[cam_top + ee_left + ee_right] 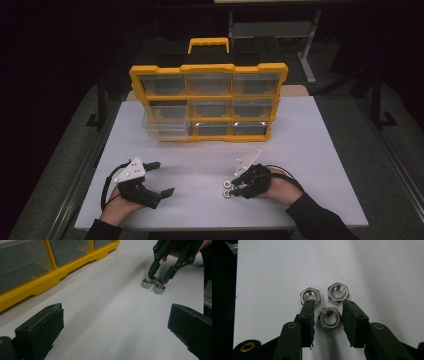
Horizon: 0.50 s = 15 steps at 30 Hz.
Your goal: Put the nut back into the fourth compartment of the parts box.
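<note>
Both grippers are black, skeletal tools built of jointed bars; the left gripper (159,178) carries a grey three-cornered plate dotted with small screws, and so does the right gripper (231,188). Brass-coloured pivot pins sit in the right one's arms, and its jaws end in blocky black pads (308,315) — rough-edged, slightly chipped. Black cables loop from each body, and the person wears dark long sleeves (320,220).

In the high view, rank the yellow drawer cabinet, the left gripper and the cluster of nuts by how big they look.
1. Yellow drawer cabinet
2. Left gripper
3. Cluster of nuts

The cabinet sits farther away and still looks largest.
</note>
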### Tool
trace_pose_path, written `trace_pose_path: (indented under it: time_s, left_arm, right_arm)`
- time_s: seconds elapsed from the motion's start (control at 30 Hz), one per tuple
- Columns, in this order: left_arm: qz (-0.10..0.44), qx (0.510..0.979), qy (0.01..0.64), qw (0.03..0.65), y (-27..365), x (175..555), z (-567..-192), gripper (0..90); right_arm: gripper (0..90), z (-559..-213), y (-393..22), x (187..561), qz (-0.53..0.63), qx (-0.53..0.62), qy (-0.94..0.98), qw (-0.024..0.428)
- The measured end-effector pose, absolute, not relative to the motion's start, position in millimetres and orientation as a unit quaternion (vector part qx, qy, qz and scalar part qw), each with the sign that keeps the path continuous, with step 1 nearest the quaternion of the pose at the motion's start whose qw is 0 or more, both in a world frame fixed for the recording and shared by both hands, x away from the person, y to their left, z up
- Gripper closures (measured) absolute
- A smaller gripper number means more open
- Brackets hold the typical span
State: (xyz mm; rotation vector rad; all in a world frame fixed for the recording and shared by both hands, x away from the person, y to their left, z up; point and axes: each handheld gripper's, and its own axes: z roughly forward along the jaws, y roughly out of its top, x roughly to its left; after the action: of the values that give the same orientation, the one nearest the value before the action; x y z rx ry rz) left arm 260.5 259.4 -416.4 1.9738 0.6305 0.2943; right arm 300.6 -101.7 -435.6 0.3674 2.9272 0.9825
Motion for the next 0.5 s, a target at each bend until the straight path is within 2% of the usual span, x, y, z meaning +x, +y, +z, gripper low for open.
trace_pose_path:
  time_s: [0.5]
  left_arm:
    - [0.124,0.817,0.259,0.500,260.2,261.2,-416.2,0.0]
  right_arm:
    - [69.2,-436.8,-101.5,295.0,0.301,0.098,0.948,0.029]
